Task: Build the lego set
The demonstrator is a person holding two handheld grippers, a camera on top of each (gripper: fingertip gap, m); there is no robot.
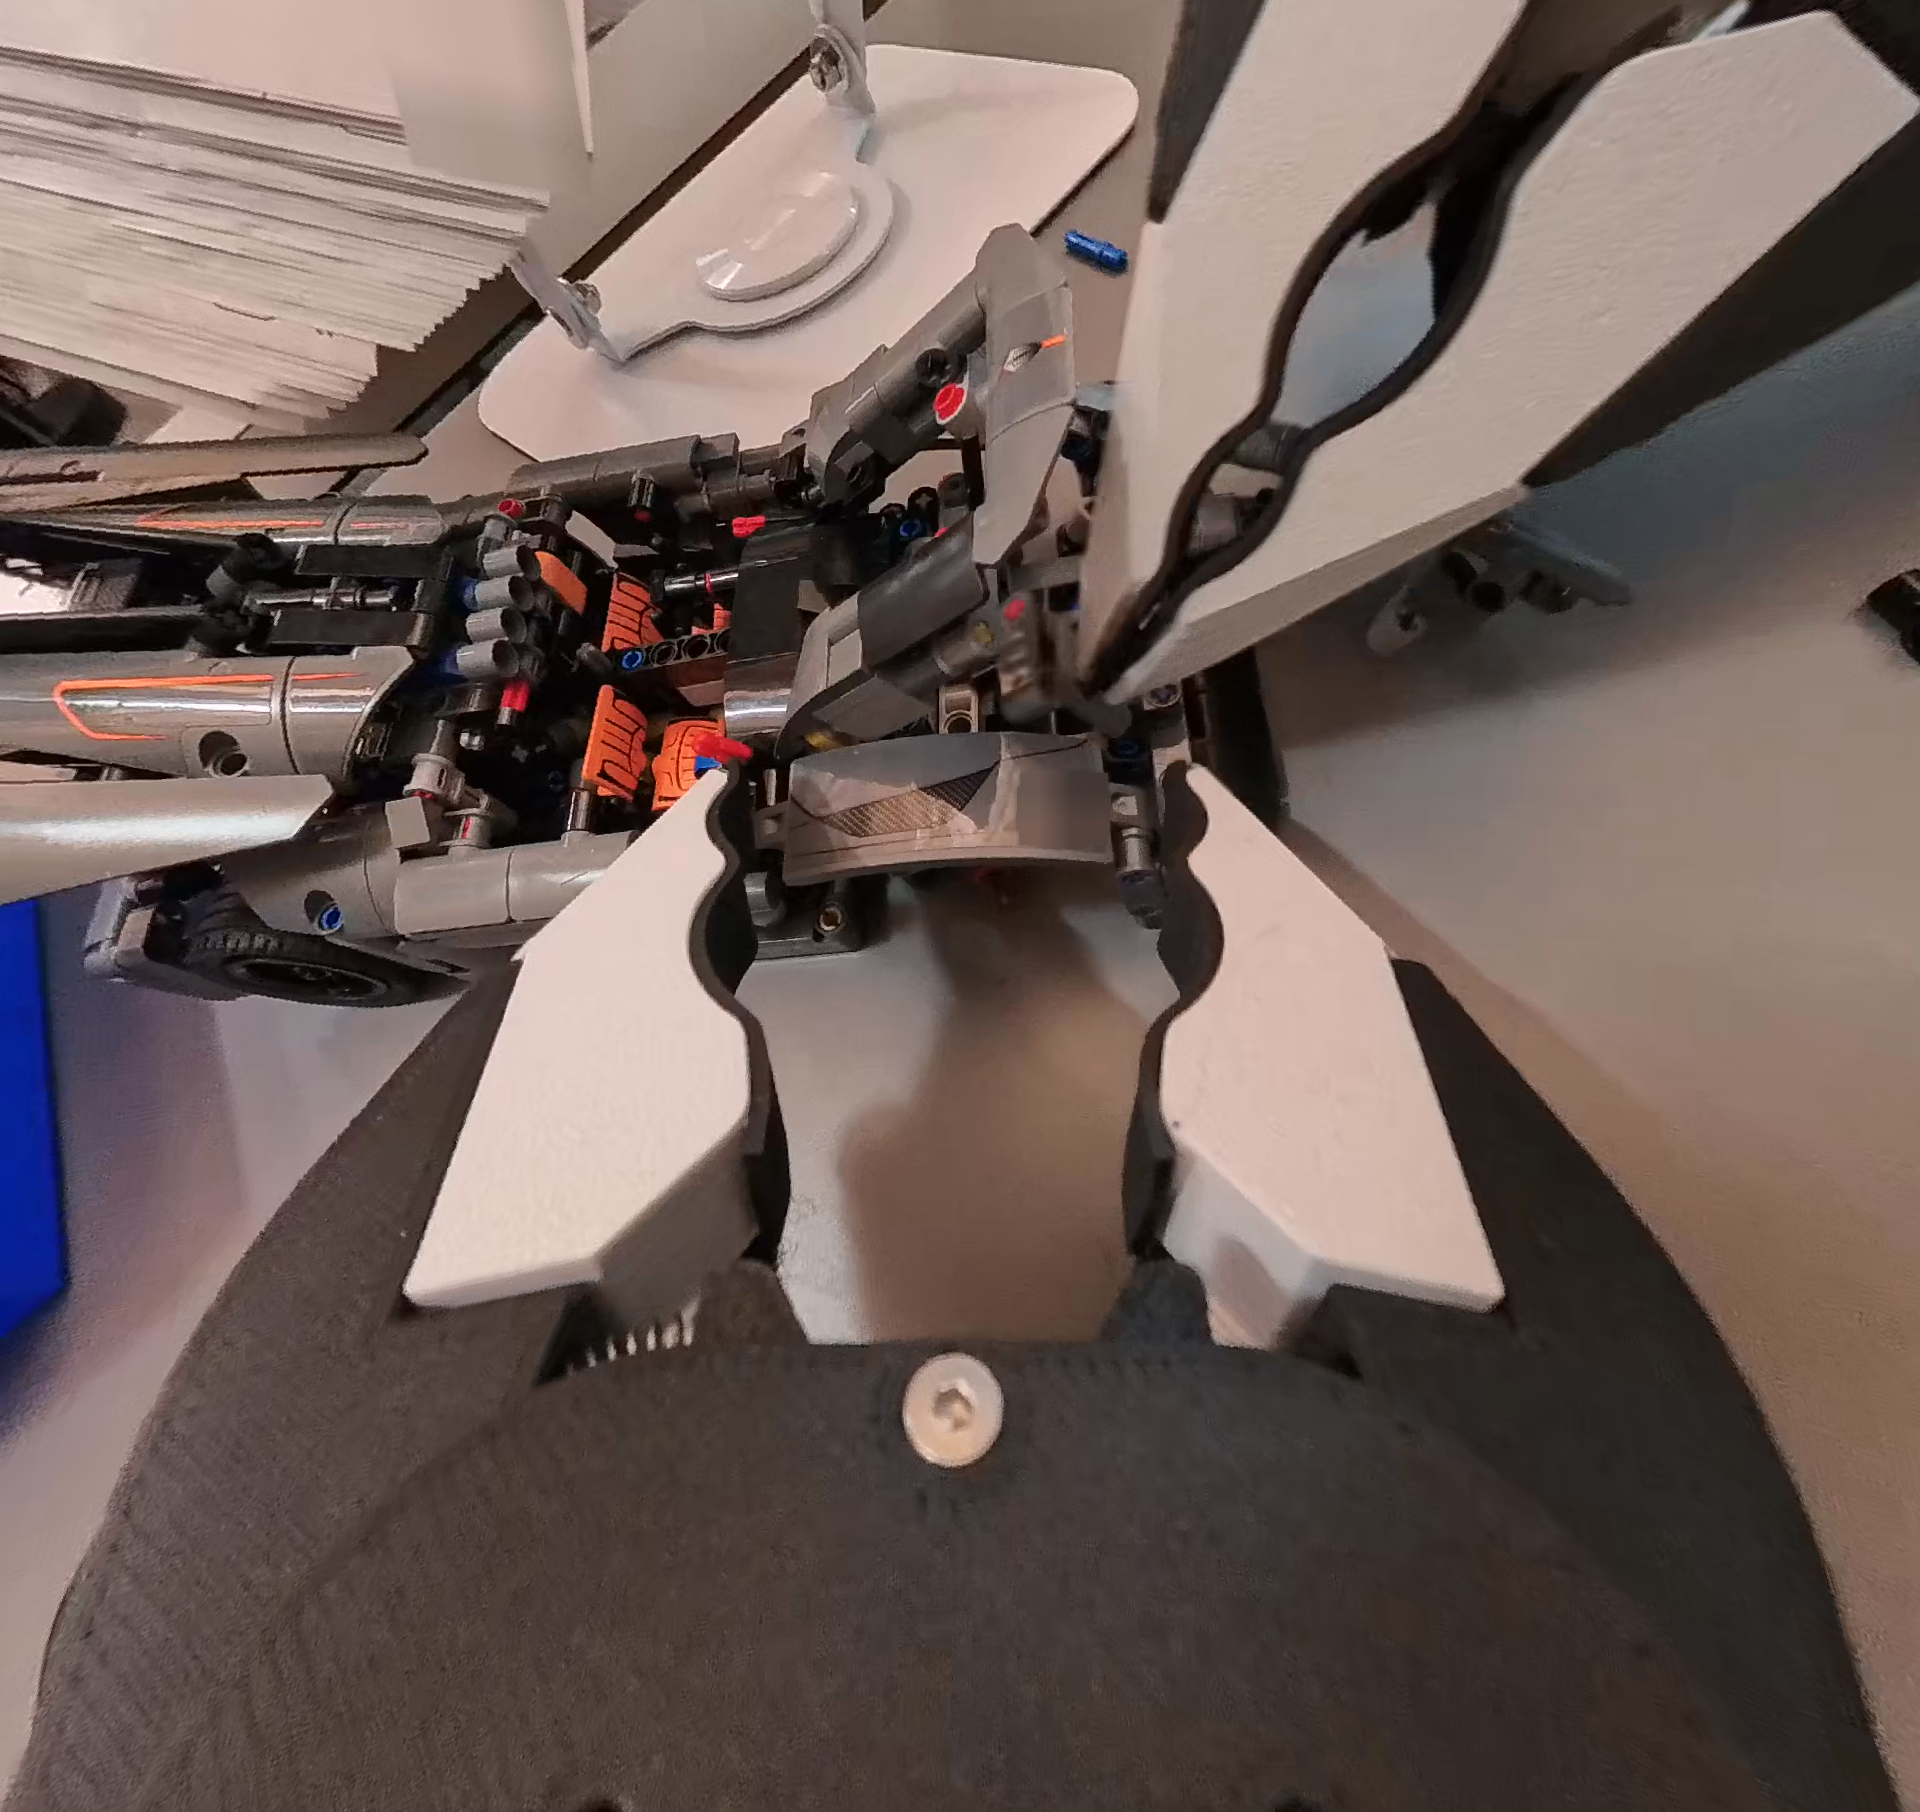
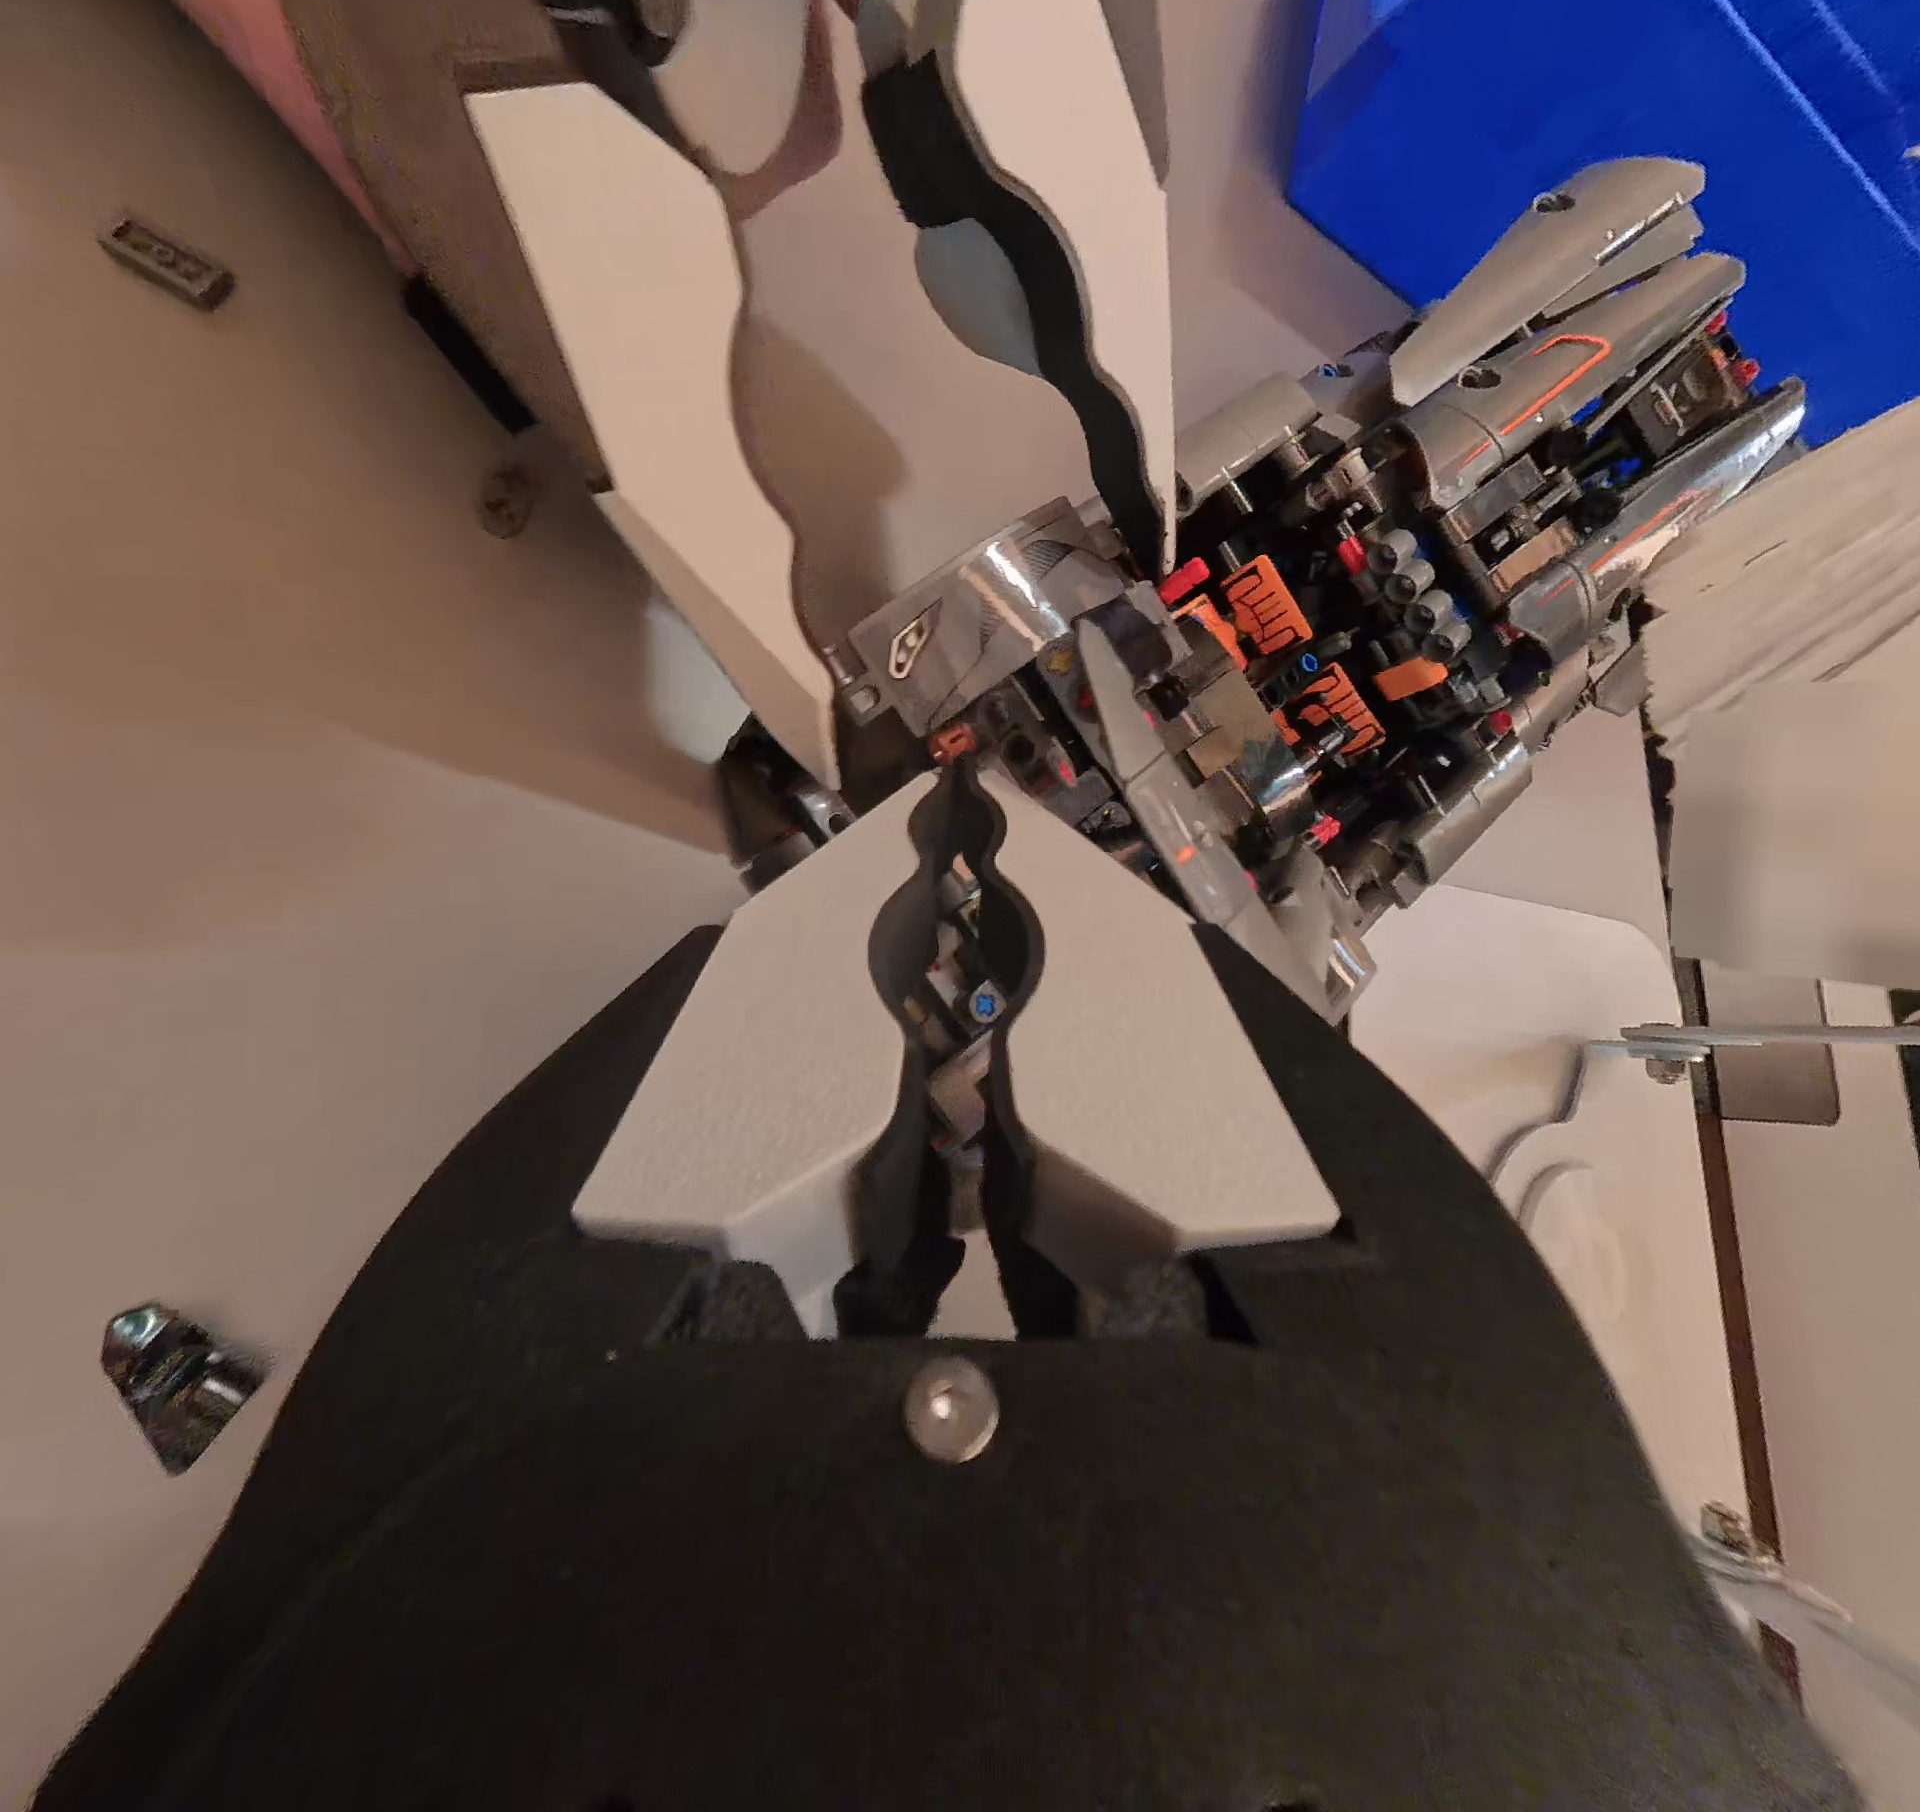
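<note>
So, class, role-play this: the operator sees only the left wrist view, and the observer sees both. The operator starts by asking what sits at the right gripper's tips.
Observer: The right gripper has its tips together just below a small red-brown pin on the lego car.
Operator: Is anything between its fingers?
Observer: Through the gap behind the tips, a blue cross-holed part of the car shows.
Operator: What's past the car's far end?
Observer: A blue bin stands behind the fins.
</note>
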